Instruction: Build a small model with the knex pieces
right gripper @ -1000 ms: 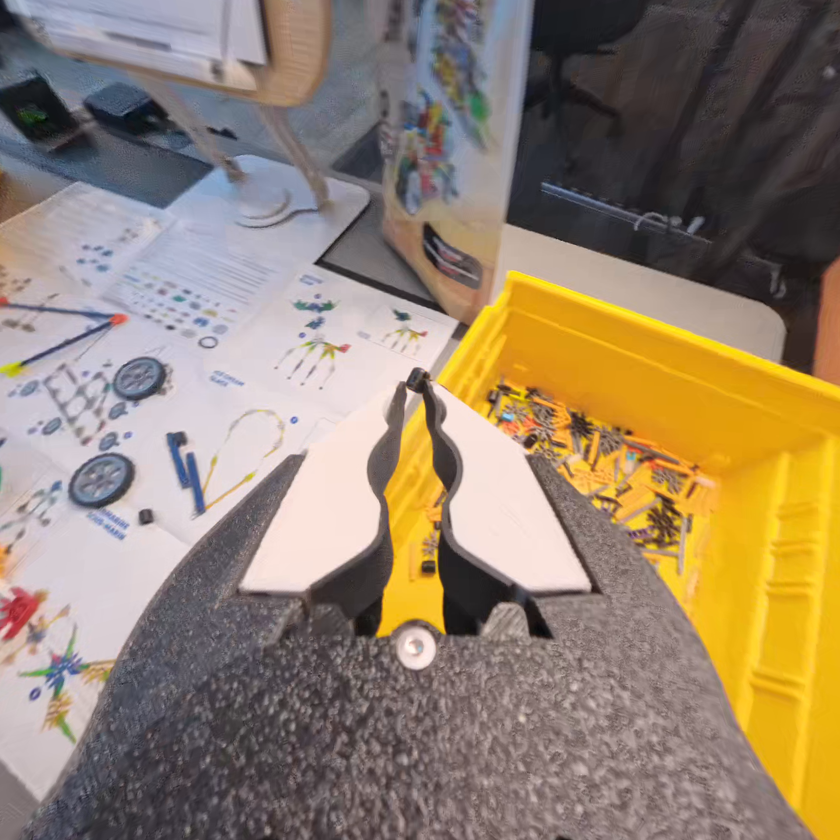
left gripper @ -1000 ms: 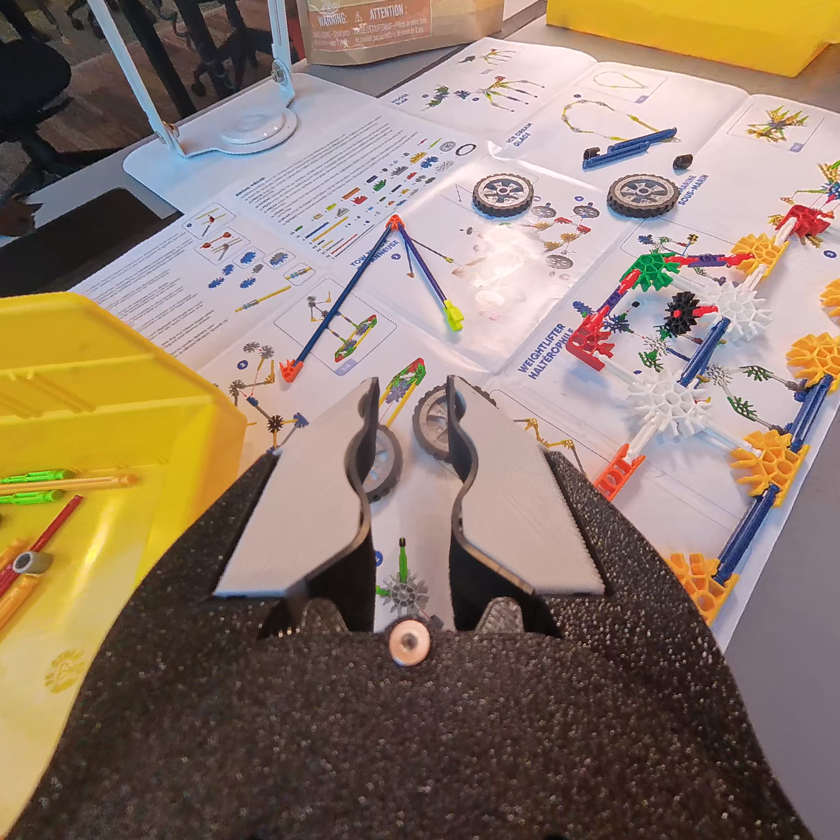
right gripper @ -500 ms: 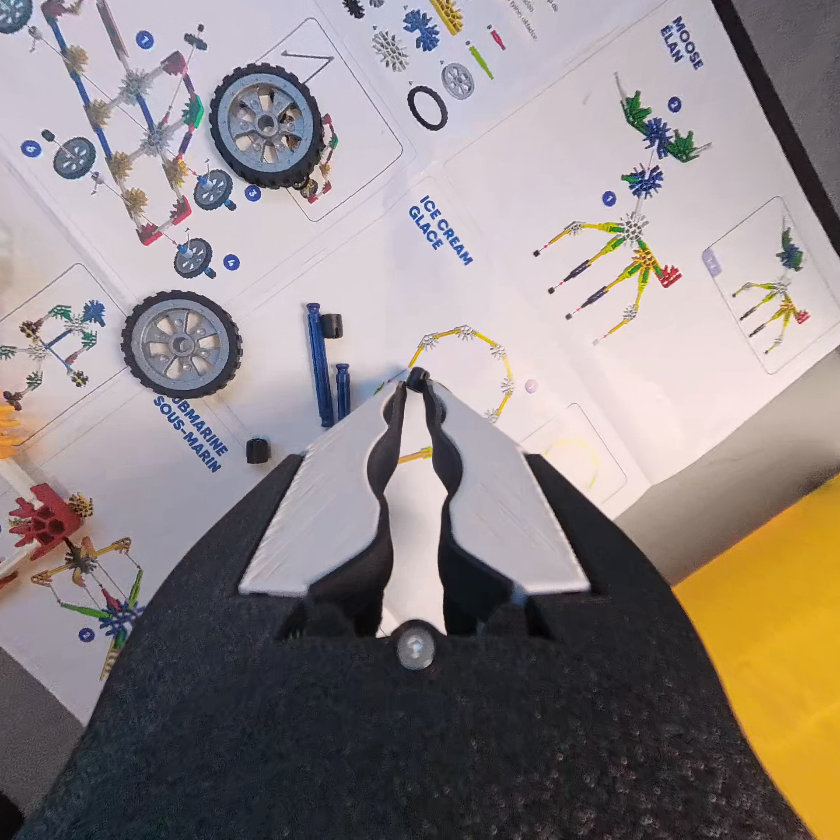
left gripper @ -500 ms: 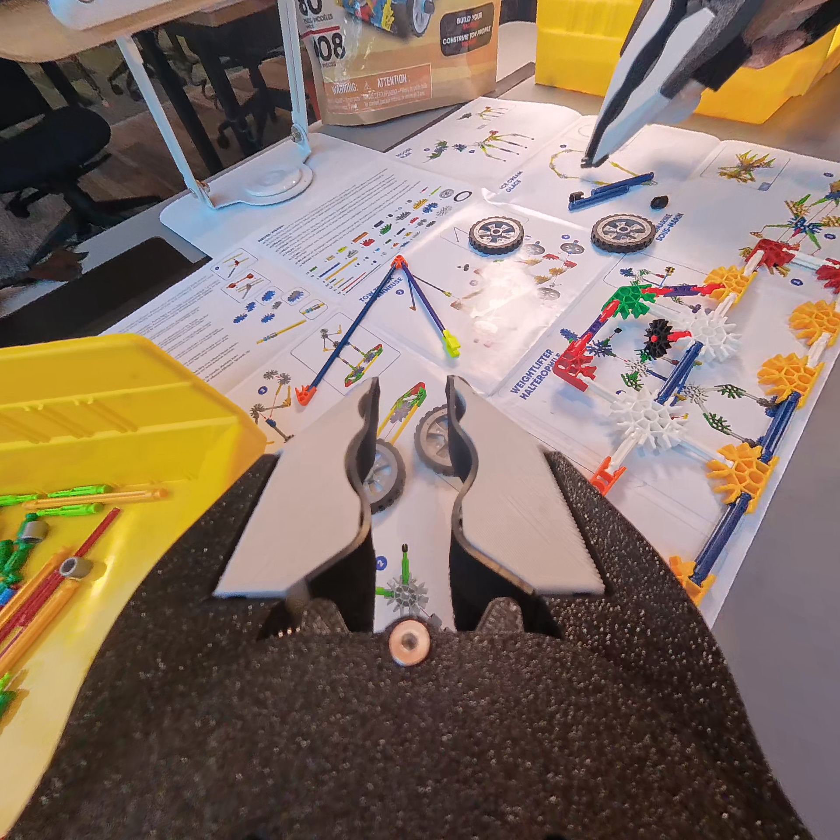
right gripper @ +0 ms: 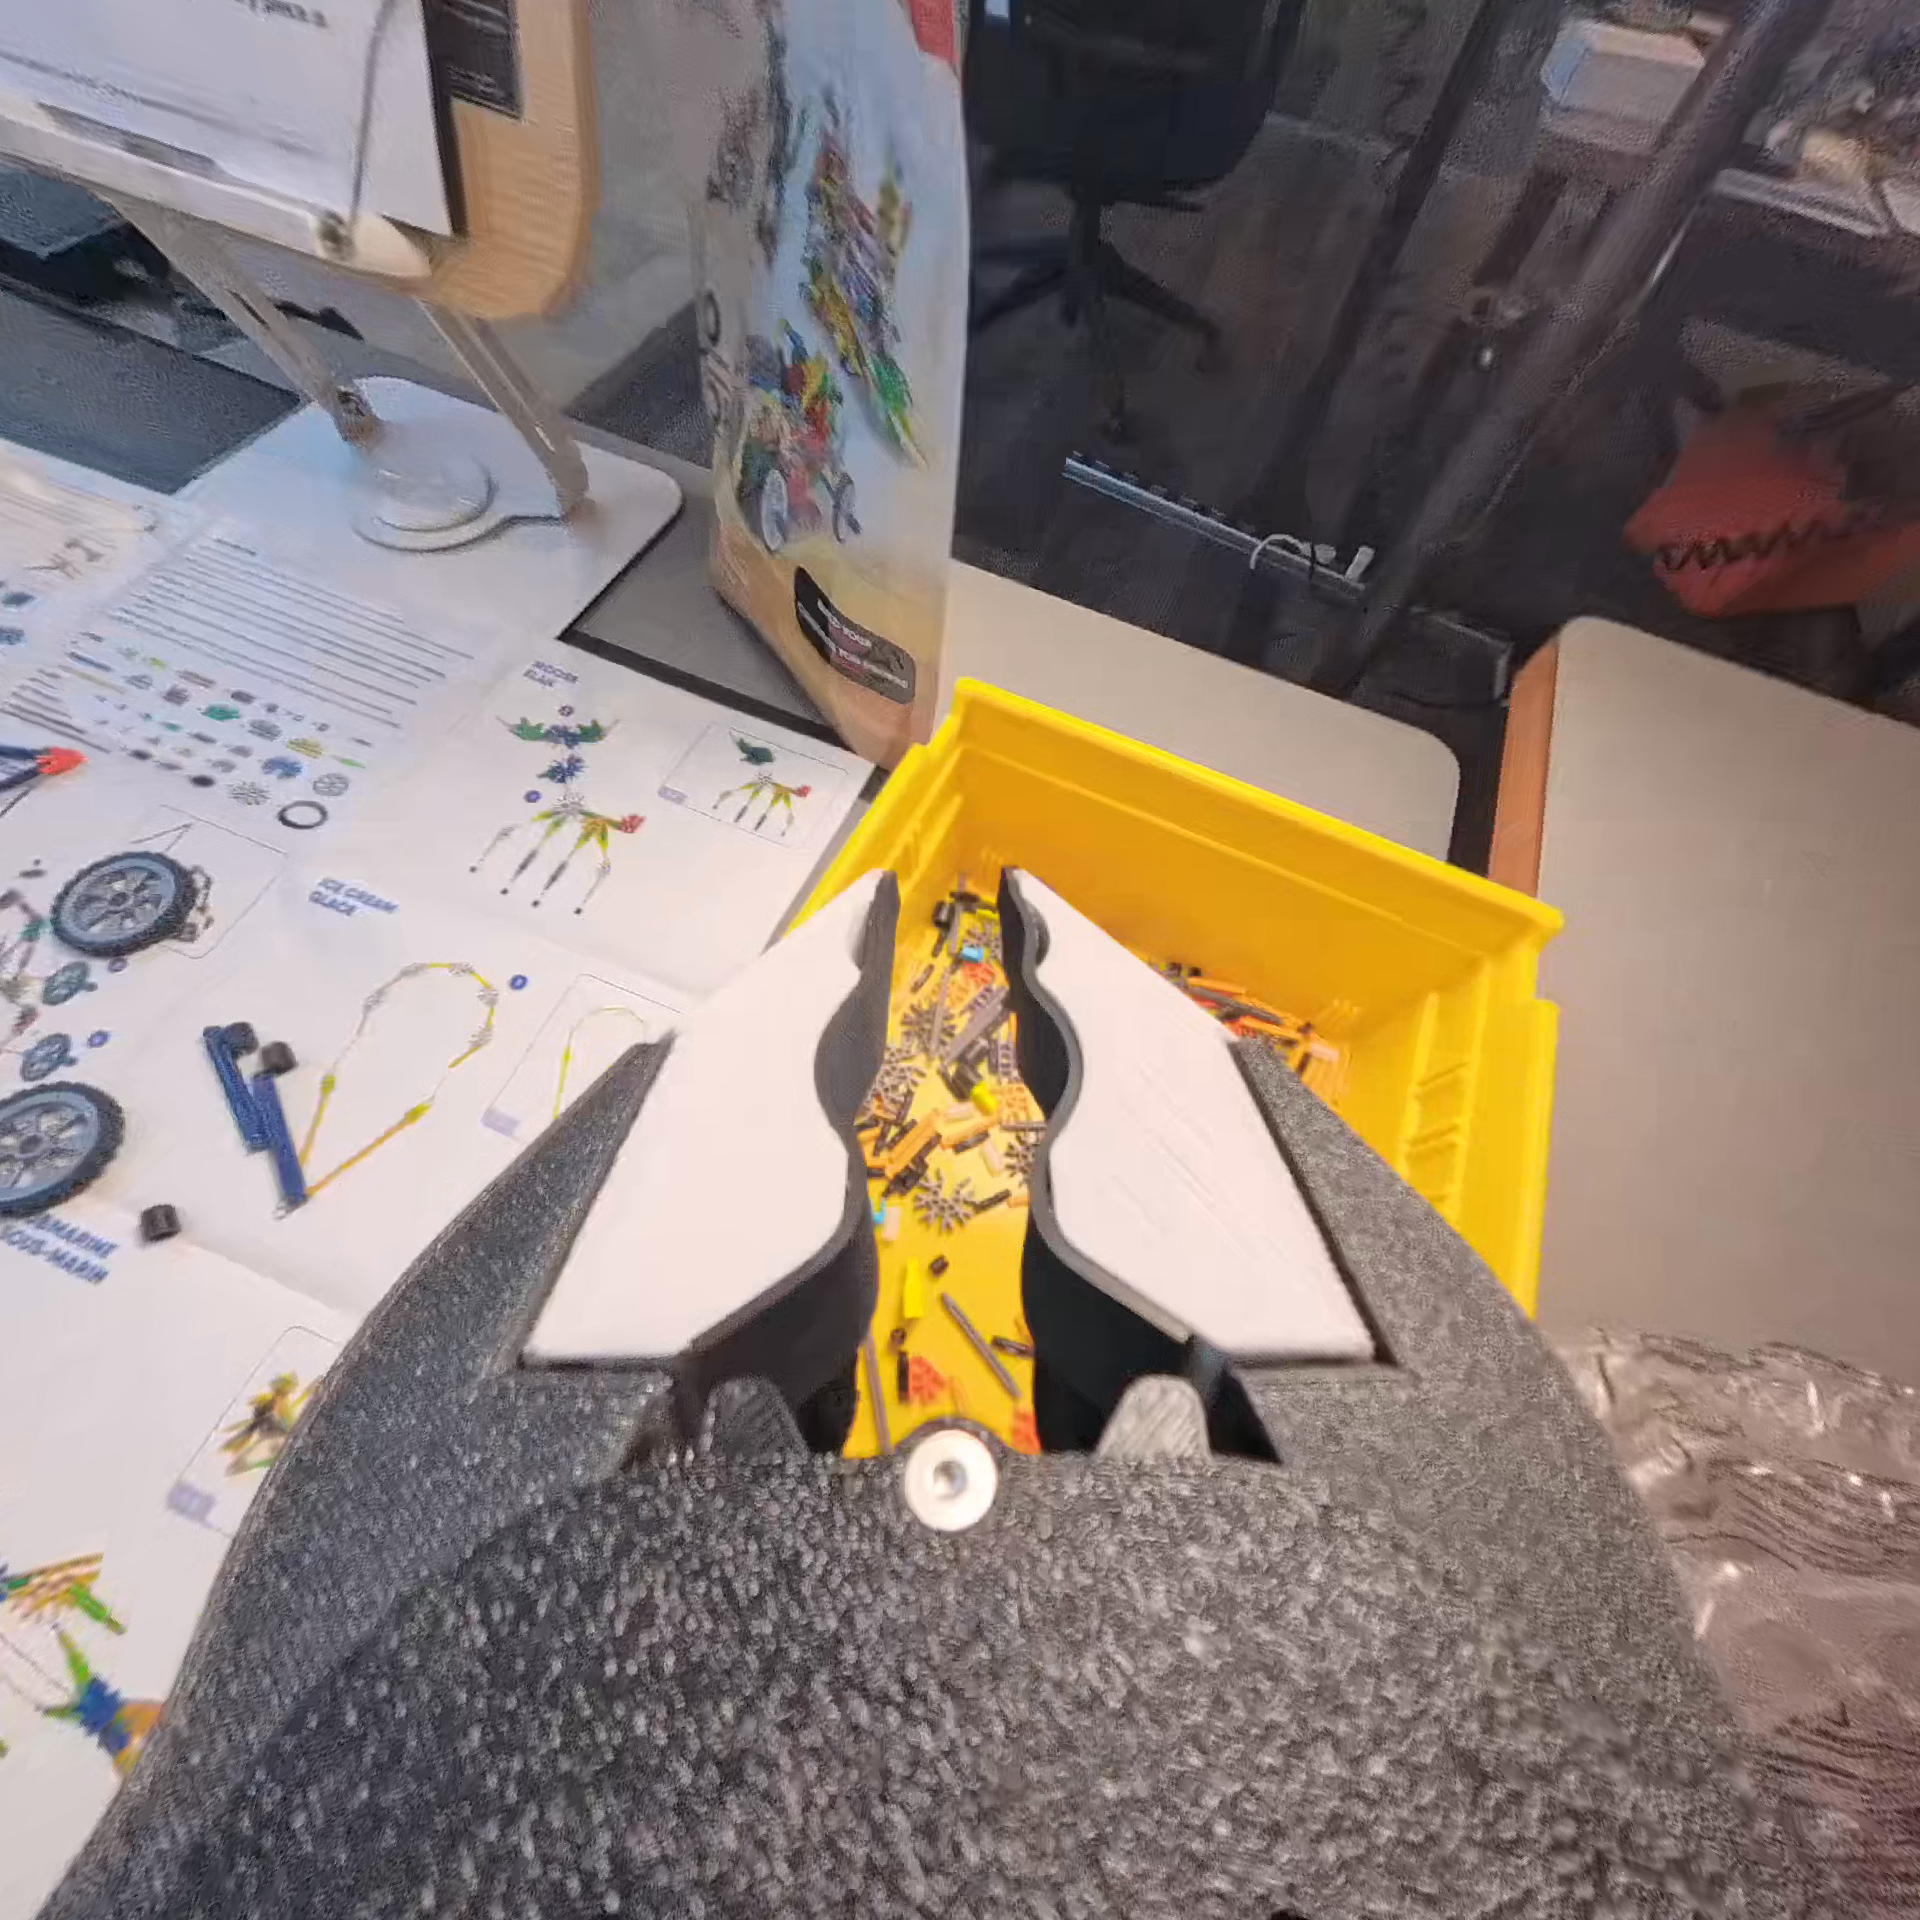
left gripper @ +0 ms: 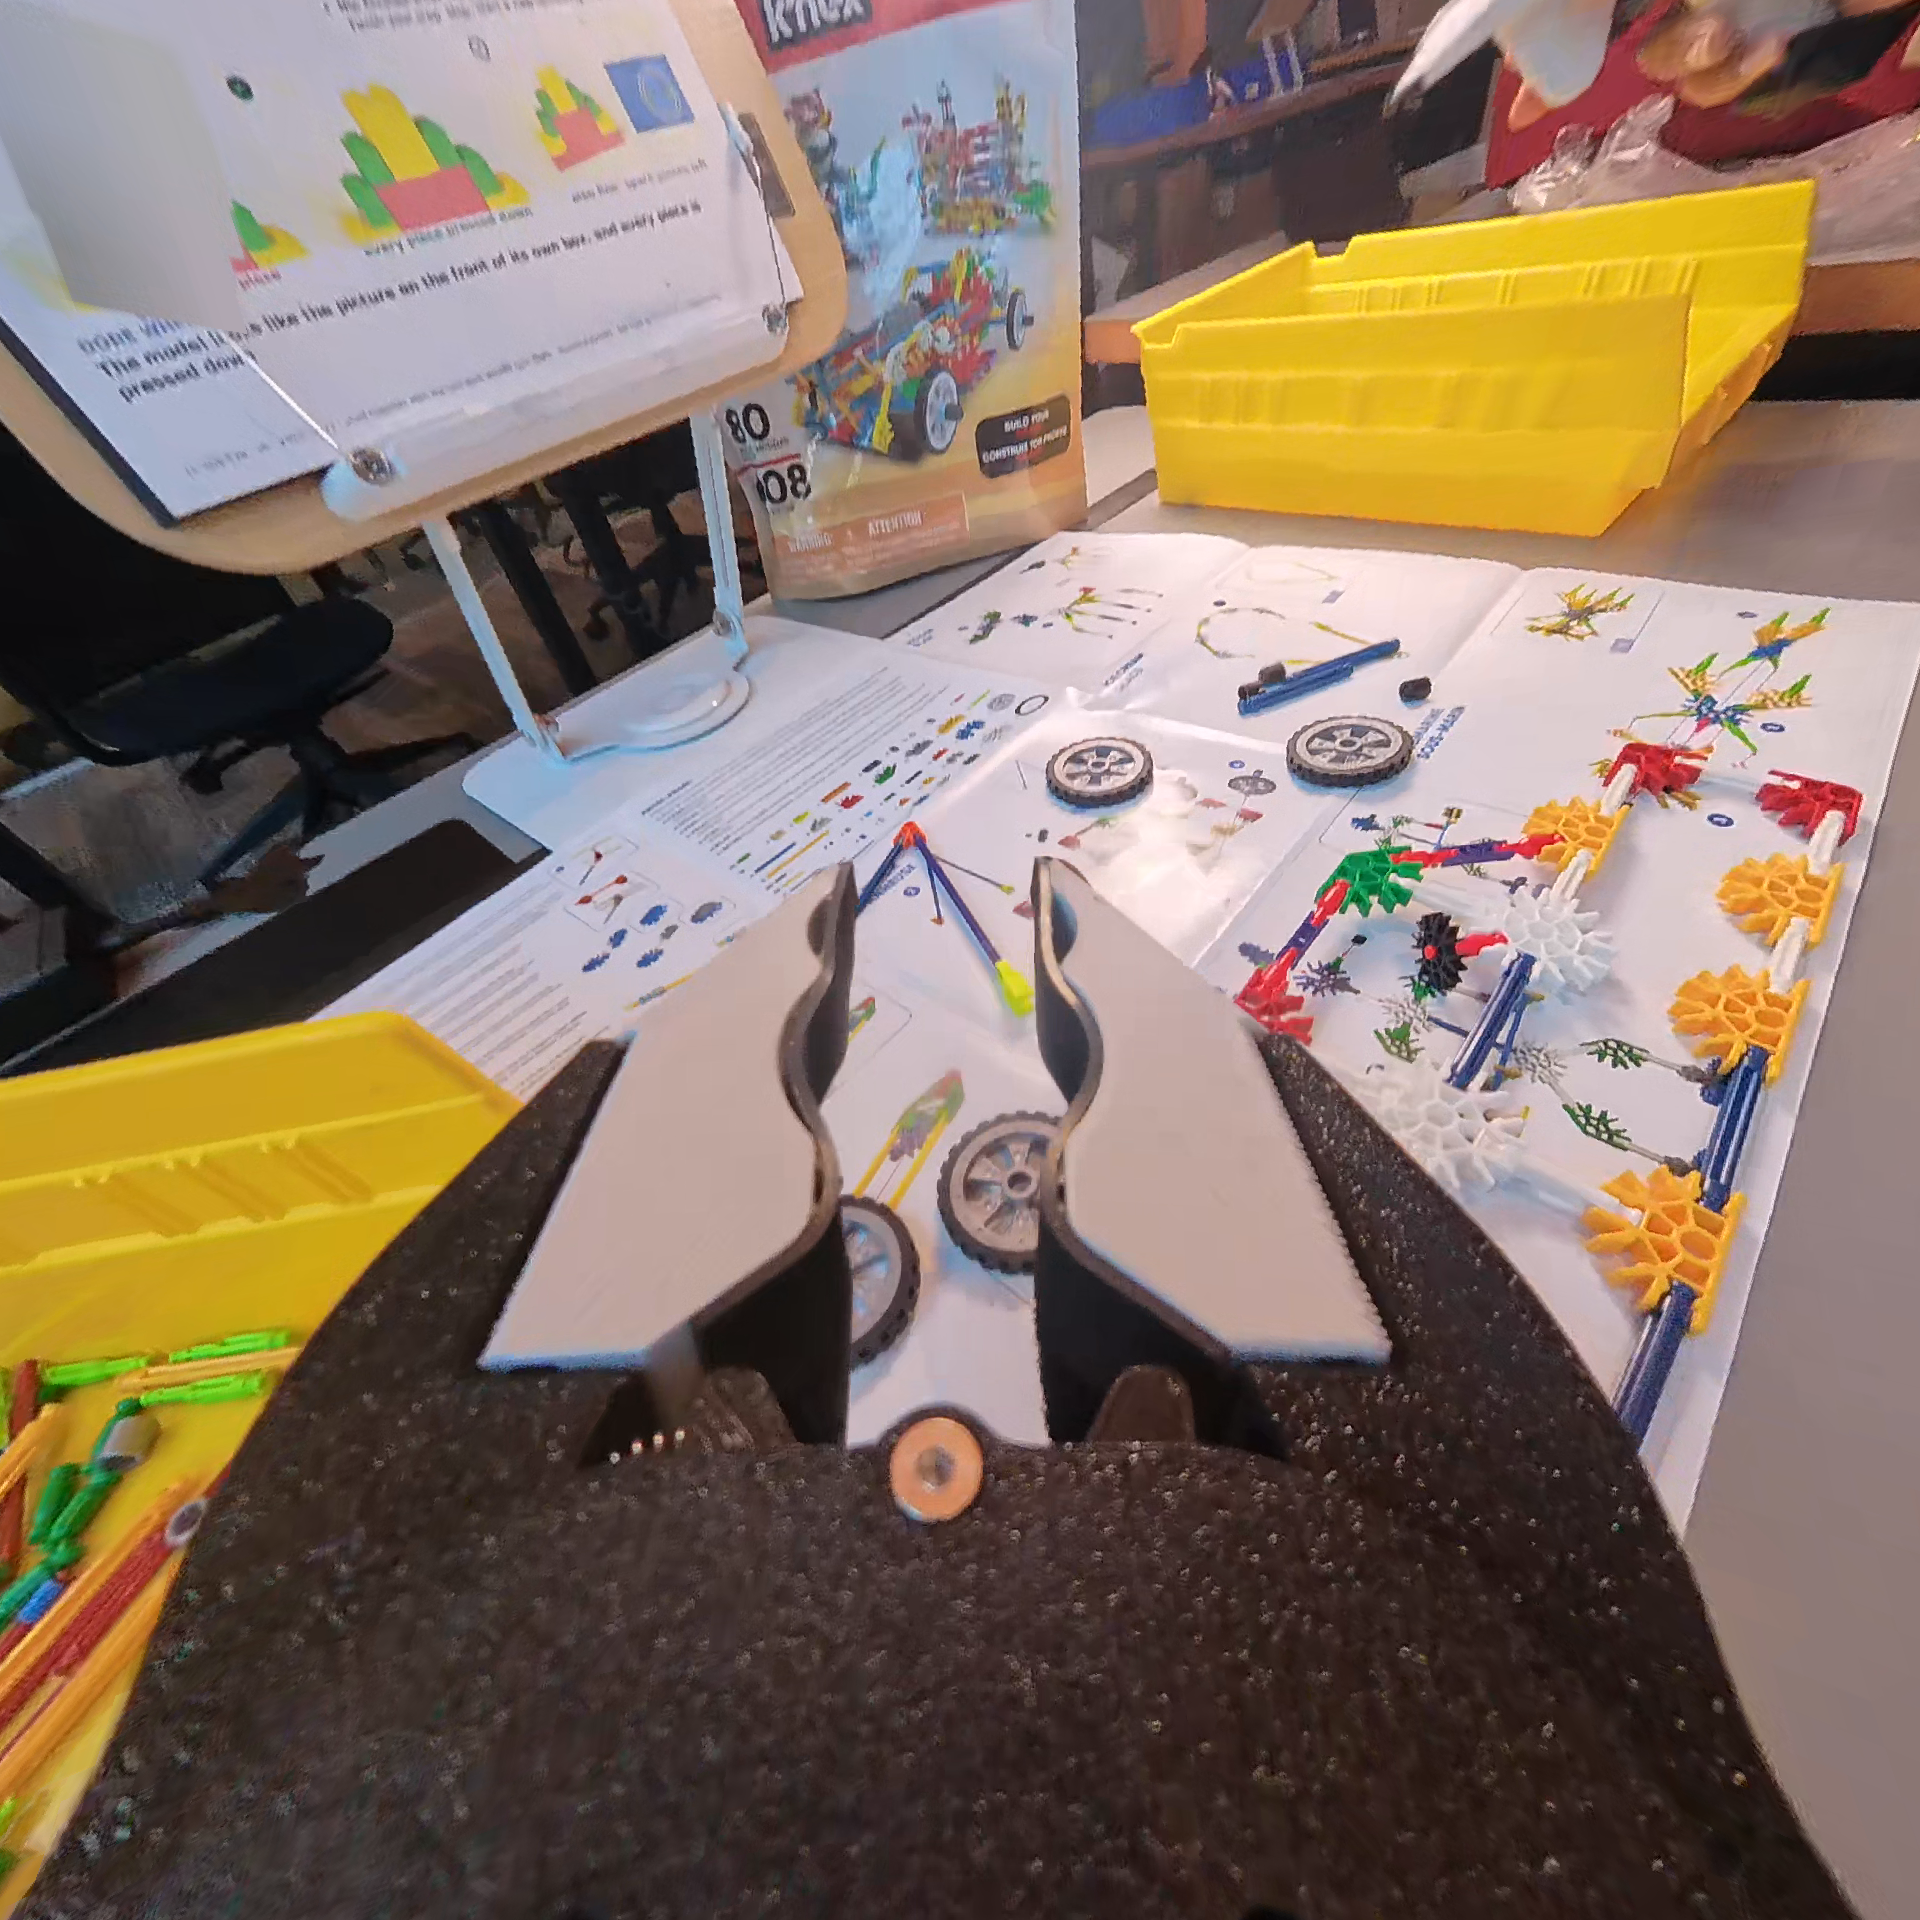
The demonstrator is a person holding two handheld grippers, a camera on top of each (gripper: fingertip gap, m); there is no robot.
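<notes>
My left gripper is open and empty above the printed instruction sheet. Two grey wheels lie on the sheet beneath its fingers. A V of blue rods with an orange connector lies just past the fingertips. My right gripper is open and hangs over a yellow bin of small connector parts, with nothing between its pads. It also shows blurred in the left wrist view, at the top right.
A half-built rod-and-connector model lies on the sheet's right. Two more wheels and blue rods lie farther back. A yellow bin of rods sits at left. A toy box and a document stand stand behind.
My right gripper held a small black piece over the sheet; now it is back over the bin, its jaws have opened and the piece is gone from its tips. My left gripper tilted up and opened slightly.
</notes>
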